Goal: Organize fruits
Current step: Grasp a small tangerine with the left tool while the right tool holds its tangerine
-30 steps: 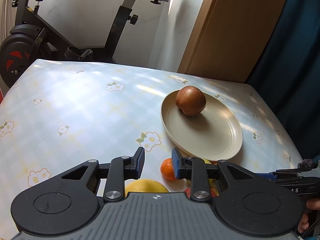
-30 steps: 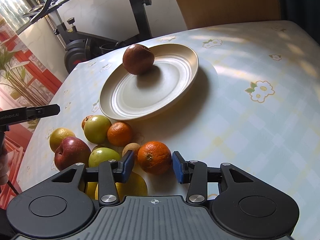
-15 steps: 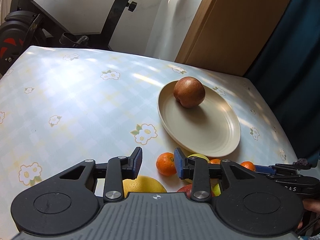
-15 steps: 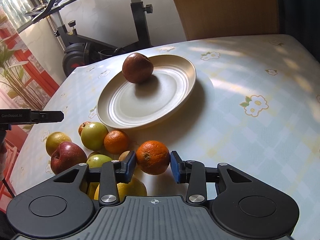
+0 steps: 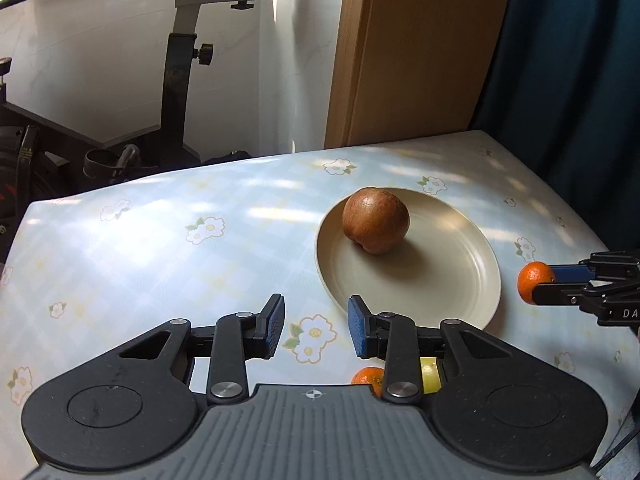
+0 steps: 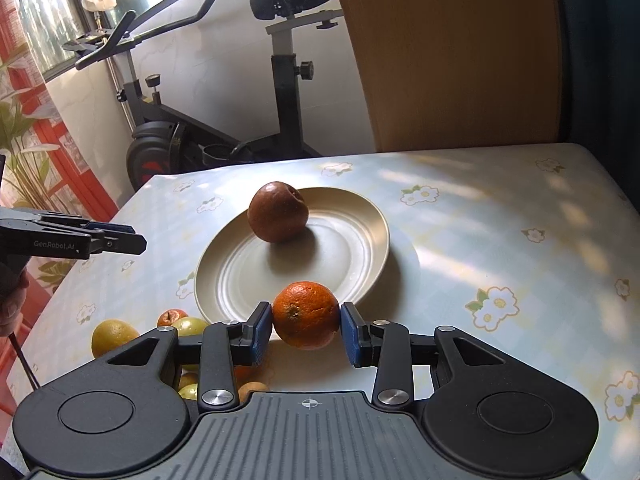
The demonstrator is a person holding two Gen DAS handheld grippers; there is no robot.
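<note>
On the glossy floral tablecloth, the right gripper clamps a dimpled round orange (lifted, at the smooth cream plate's rim) while the left gripper hangs parted, holding nothing.

- a home, likely a living or dining room.
- the surface wears a pale checked oilcloth printed with small white flowers, a household sort of covering.
- an exercise bike stands just behind it against a white wall.
- a cream plate and loose fruit lie on the cloth, as at a family meal spot.
- a wooden panel and a dark blue curtain close off the far side.
- a window with red framing and a leafy plant sit at the left.
</note>
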